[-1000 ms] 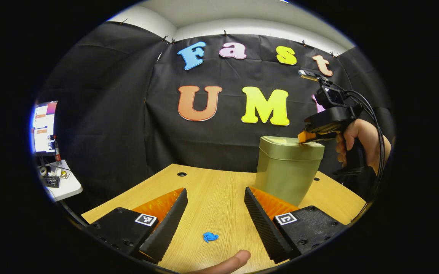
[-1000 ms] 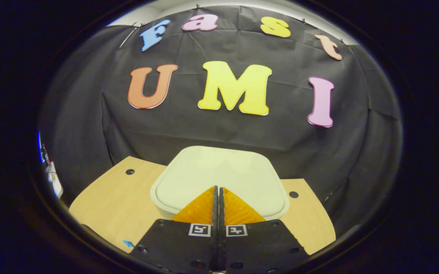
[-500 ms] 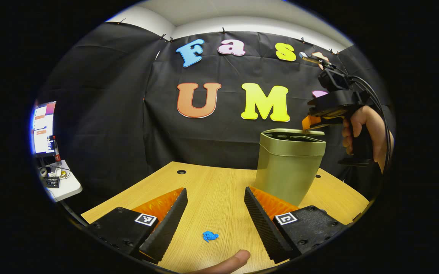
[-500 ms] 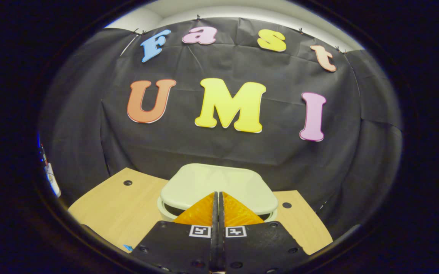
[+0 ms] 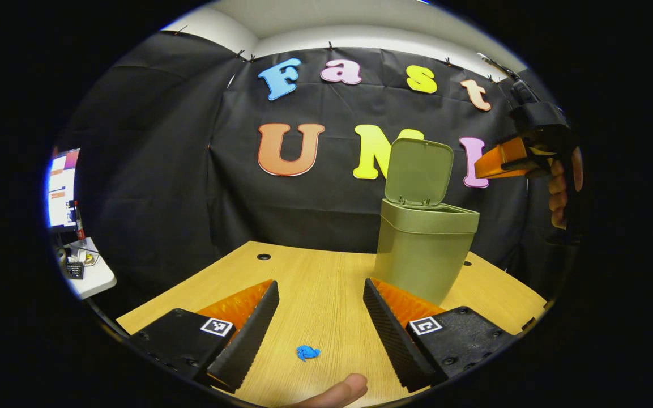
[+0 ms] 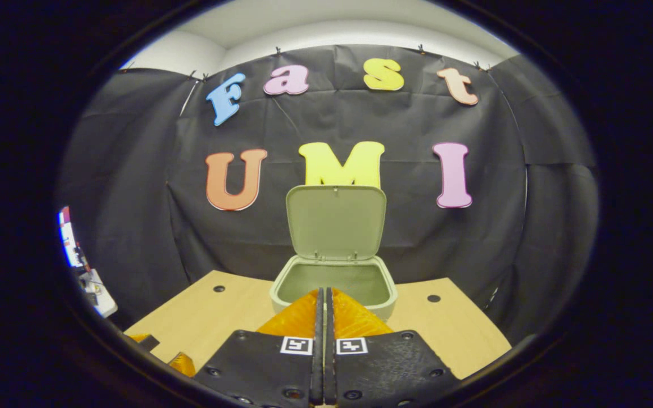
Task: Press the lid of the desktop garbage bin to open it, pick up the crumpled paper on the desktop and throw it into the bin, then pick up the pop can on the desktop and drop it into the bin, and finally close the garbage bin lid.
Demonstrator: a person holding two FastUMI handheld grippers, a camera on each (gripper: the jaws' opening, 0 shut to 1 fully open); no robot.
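Now we see the bin [image 5: 423,258] lid [image 6: 336,222] standing upright; right gripper [image 6: 323,300] fingers pressed together above it. Blue paper [image 5: 307,352] lies on worktop [image 5: 315,289] between left gripper [image 5: 319,309] spread fingers; next, lower and pinch.

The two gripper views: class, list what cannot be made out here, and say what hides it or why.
- Bottom of the bin: right gripper view, the right gripper and the bin's front wall cover it.
- Bin interior: left gripper view, the camera sits below the rim of the bin.
- Crumpled blue scrap between the fingers of the left gripper: left gripper view, too small to tell its material.
- Finger: left gripper view, cut off by the bottom edge.
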